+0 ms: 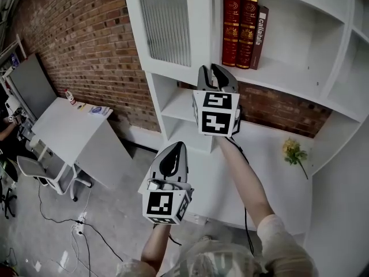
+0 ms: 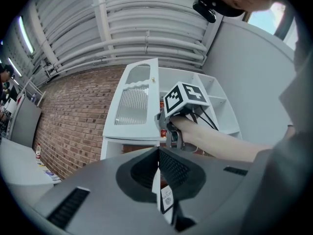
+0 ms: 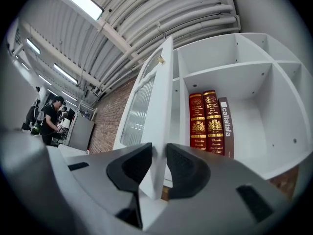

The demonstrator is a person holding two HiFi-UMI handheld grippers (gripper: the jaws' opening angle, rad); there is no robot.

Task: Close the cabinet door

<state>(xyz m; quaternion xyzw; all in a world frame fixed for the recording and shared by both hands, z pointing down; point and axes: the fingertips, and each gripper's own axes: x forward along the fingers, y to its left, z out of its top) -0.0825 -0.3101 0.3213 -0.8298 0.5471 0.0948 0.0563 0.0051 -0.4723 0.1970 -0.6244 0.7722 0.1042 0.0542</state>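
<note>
White is the colour of the cabinet door (image 1: 164,27), a panel with a ribbed glass pane and a scalloped top. It sits in the upper middle of the head view and stands open, swung out from the white shelf unit (image 1: 300,77). In the right gripper view it shows almost edge-on, running from the bottom middle up to the upper middle of the frame.

The right gripper (image 3: 159,154) is clamped on that door. One dark pad lies on each face of the panel near its lower corner, with the white edge between them. In the head view this gripper is at the centre of the frame, just under the door's lower right corner.

The left gripper (image 2: 159,151) is lower in the head view and apart from the cabinet. Its jaw tips meet, so it is closed. A thin white slip (image 2: 165,197) with a small printed mark shows in the gap behind the tips, and I cannot tell what it is.

To the right of the door, an open compartment holds three upright books (image 1: 243,30), two red and one dark brown. Below the shelves, a sprig of yellow flowers (image 1: 294,152) lies on the white surface (image 1: 262,189). A brick wall (image 1: 75,39) fills the upper left of the head view, with a small white table (image 1: 63,126) in front of it.
</note>
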